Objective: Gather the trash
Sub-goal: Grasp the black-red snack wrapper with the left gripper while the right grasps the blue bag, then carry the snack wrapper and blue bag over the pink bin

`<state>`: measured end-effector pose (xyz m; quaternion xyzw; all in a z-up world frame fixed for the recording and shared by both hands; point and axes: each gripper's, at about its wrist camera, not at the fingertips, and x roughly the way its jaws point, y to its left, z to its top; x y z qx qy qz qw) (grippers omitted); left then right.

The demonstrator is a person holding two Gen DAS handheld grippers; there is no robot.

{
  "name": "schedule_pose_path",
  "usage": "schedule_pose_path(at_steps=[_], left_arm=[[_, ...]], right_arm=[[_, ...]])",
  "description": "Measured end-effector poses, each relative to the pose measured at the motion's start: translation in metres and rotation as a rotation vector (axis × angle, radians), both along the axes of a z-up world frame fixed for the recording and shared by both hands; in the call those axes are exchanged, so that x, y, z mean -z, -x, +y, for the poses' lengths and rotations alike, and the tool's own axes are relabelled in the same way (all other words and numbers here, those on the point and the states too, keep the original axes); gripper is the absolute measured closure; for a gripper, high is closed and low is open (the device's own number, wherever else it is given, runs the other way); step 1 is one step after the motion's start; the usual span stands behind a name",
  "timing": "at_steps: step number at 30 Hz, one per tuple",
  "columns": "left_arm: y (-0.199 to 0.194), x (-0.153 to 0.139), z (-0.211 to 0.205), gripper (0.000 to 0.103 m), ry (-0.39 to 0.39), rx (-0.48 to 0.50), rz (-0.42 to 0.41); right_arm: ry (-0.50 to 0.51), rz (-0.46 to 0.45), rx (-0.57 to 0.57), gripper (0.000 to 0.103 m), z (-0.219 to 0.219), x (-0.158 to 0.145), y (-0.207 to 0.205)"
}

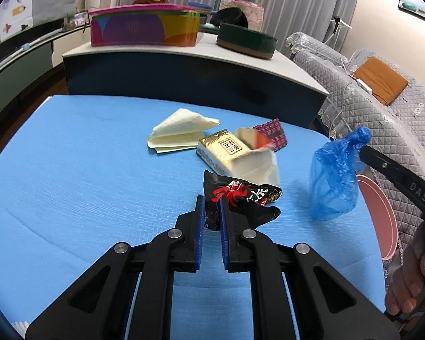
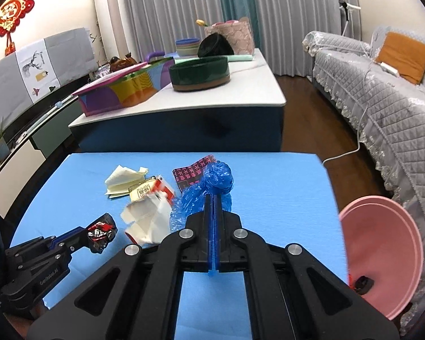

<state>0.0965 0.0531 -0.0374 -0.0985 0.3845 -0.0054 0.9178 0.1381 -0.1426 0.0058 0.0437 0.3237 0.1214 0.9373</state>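
Showing black linkage arms on the left gripper (image 1: 211,206) and right gripper (image 2: 214,202), blue ribbed pads, silver round pivot screws, white lettering.

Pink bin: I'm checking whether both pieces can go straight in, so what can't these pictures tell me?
- Pink bin: its inside is not visible in the right wrist view; in the left wrist view the right gripper and blue bag cover most of it.
- Black wrapper: its print is crumpled, unreadable.
- Carton: the right gripper's frame covers its near end.
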Motion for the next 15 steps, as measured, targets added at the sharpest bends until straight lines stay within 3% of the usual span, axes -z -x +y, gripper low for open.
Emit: schedule_pose_path(at_steps=[15], left_arm=[[0.022, -0.029, -0.025, 0.093, -0.024, 0.046, -0.086]], right_arm=[[0.002, -0.060, 0.054, 0.102, -0.049, -0.048, 0.050]])
